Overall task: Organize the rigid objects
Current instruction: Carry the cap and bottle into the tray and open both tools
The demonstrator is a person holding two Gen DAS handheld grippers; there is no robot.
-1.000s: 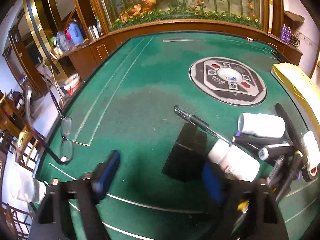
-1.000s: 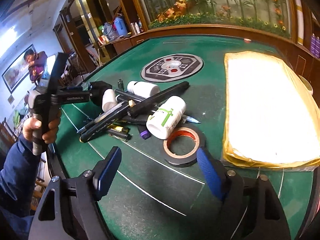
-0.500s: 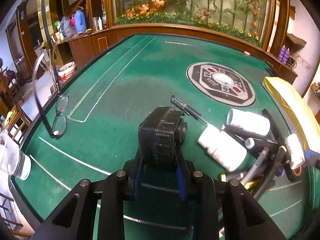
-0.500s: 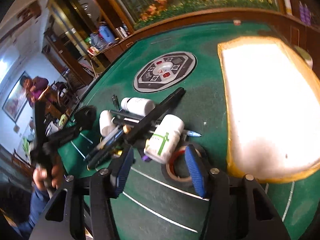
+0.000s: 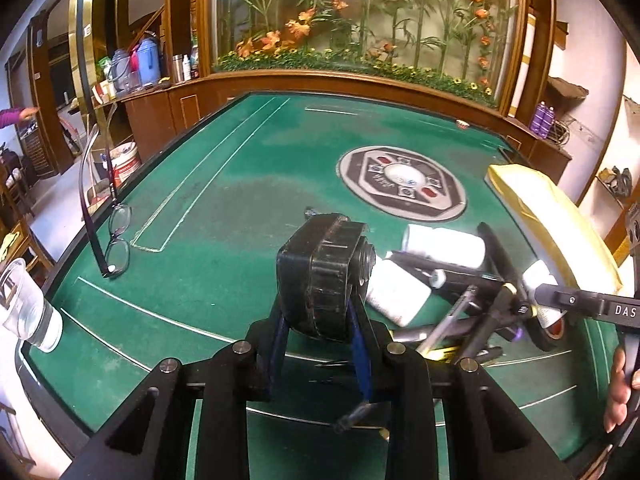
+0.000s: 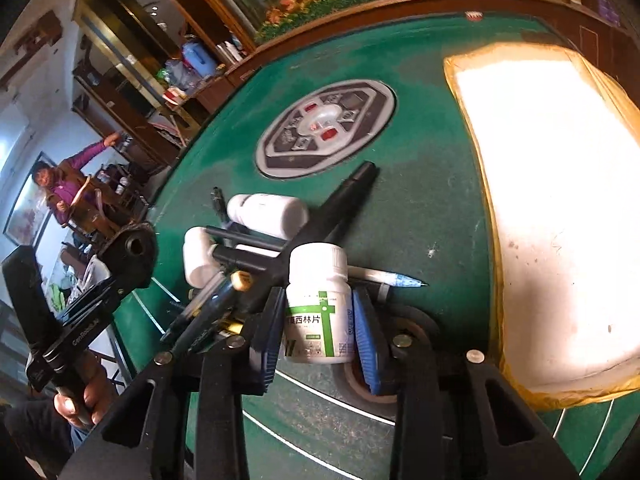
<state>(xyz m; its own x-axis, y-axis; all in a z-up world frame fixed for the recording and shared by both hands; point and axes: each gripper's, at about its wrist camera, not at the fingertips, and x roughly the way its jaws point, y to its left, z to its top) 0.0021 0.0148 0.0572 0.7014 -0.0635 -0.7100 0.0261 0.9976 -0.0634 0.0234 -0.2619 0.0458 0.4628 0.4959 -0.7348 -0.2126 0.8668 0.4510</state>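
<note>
My left gripper (image 5: 320, 320) is shut on a black boxy object with a round knob (image 5: 324, 276) and holds it just above the green table (image 5: 224, 216). In the right wrist view the same black object (image 6: 130, 248) hangs at the left. My right gripper (image 6: 318, 312) is closing on a white pill bottle with a green cross label (image 6: 318, 284), and both blue pads touch its sides. The bottle stands at the near edge of a pile of pens and markers (image 6: 336, 216) and two other white bottles (image 6: 266, 212).
A black tape roll (image 6: 412, 320) lies under the right jaw. A white pad with a yellow rim (image 6: 560, 200) fills the right side. The round control panel (image 5: 402, 188) sits mid-table. Glasses (image 5: 118, 240) and a plastic cup (image 5: 24, 304) are at the left edge. A person (image 6: 68, 188) stands behind.
The left jaws closed on the black object and raised it. The right gripper moved in over the pile and rolled, and its jaws narrowed around the labelled pill bottle.
</note>
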